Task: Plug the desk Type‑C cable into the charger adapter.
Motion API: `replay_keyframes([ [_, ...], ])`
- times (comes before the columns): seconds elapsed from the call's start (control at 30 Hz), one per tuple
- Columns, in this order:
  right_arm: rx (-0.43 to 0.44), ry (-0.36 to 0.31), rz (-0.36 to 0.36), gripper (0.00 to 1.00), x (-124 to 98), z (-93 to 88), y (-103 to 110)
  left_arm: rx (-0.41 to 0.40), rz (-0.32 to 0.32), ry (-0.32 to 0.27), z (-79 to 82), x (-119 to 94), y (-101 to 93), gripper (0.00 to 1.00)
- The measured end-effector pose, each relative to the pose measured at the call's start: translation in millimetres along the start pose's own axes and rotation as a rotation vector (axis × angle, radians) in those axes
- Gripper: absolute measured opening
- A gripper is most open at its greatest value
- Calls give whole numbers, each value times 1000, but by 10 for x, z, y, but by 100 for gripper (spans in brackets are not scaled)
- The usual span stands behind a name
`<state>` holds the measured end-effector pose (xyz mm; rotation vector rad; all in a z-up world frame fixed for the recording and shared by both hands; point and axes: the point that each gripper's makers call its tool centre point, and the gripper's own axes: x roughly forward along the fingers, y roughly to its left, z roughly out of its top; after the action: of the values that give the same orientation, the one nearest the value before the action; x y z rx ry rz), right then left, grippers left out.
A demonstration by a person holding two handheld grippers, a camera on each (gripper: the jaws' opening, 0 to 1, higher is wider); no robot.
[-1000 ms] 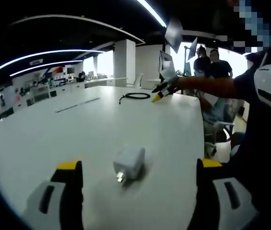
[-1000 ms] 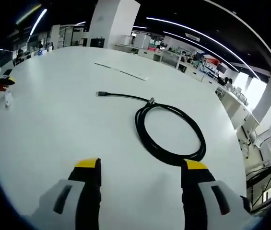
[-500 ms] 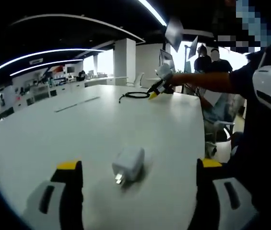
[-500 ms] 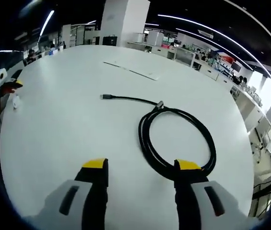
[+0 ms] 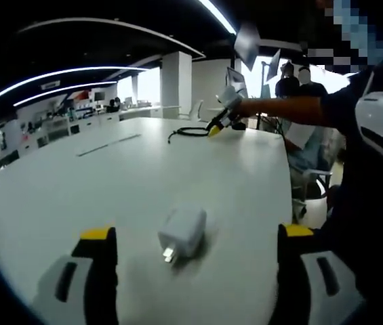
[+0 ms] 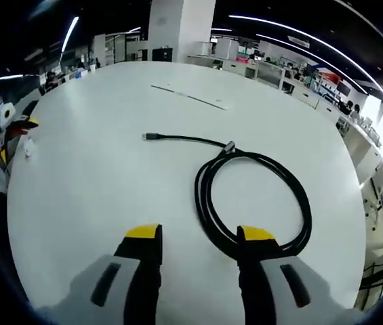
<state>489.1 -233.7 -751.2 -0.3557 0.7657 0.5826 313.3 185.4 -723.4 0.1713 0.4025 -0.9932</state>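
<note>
Two people (image 5: 296, 81) stand at upper right beyond the white table (image 5: 110, 176); a white pillar (image 5: 176, 81) rises upper centre.

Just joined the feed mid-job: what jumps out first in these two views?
In the right gripper view, a coiled black cable lies on the white table, its free plug end stretched away from the coil, with the right gripper open at the coil's near edge. In the left gripper view, a white charger lies between the open left gripper's jaws.
</note>
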Motion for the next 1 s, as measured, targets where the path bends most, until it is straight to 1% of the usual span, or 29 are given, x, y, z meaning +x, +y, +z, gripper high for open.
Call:
replay_keyframes([
  [0.1,3,15,10,38,30,2,51,-2,2,0,-2,-1,7,99],
  [0.2,13,27,24,36,88,10,-81,-6,4,4,-14,-1,22,99],
  [0.37,16,56,56,37,115,-61,1,-11,6,10,-37,9,40,98],
  [0.47,35,53,61,38,166,-34,-118,-13,4,10,-43,21,46,98],
  [0.53,64,58,79,38,171,-37,-112,-14,3,10,-52,31,48,98],
  [0.63,67,64,77,34,146,-51,-124,-17,4,13,-69,39,55,98],
  [0.73,77,74,65,27,132,-76,-154,-19,4,12,-76,36,50,98],
  [0.83,77,82,70,24,130,-93,-188,-22,3,14,-93,37,42,98],
  [0.93,79,84,72,17,122,-85,-169,-24,2,17,-111,41,36,97],
  [1.0,83,87,67,15,94,-80,-197,-22,1,17,-113,44,24,97],
])
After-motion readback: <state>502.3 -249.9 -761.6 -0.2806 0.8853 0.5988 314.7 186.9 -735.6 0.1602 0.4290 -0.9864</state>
